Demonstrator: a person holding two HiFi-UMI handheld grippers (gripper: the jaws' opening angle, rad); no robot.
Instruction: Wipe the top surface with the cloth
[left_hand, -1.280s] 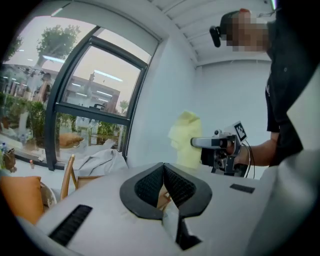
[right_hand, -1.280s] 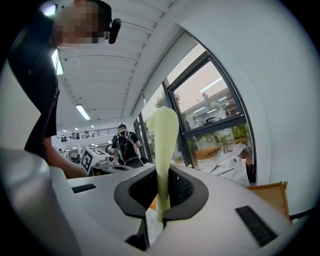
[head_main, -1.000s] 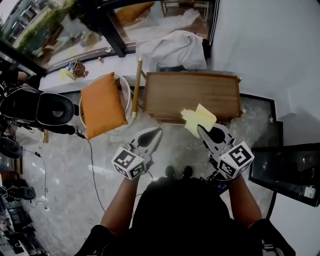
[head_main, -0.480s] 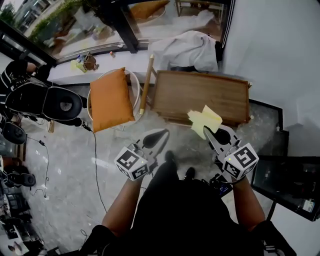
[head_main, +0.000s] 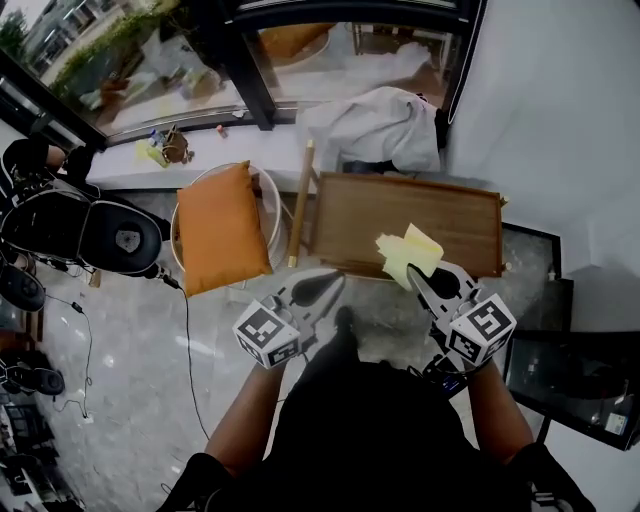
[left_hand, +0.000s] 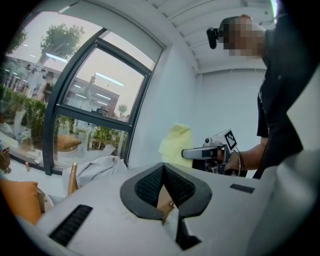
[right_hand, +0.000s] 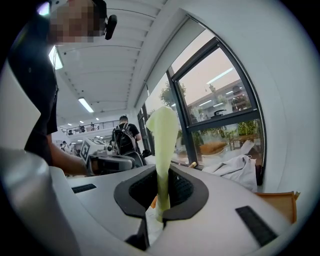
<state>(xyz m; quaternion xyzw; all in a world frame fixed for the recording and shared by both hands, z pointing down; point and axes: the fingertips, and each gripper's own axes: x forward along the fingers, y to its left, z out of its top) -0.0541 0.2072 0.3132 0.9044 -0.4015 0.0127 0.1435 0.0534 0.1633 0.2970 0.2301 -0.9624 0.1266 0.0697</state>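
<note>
A yellow cloth (head_main: 407, 252) hangs from my right gripper (head_main: 424, 281), which is shut on it; in the right gripper view the cloth (right_hand: 162, 145) stands up from between the jaws. In the head view it overlaps the near edge of the brown wooden table top (head_main: 440, 210); whether it touches the wood I cannot tell. My left gripper (head_main: 322, 285) is shut with nothing in it, level with the table's near left corner. The left gripper view looks across at the cloth (left_hand: 176, 144) and the right gripper (left_hand: 201, 153).
A round chair with an orange cushion (head_main: 220, 225) stands left of the table, and a wooden stick (head_main: 299, 203) leans between them. A white garment (head_main: 375, 125) lies behind the table by the window. There is a black chair (head_main: 85, 232) far left and a dark box (head_main: 570, 365) right.
The person has stepped toward the table. Both grippers are now closer to its near edge, and the cloth has come in over that edge. Neither gripper's hold has changed.
</note>
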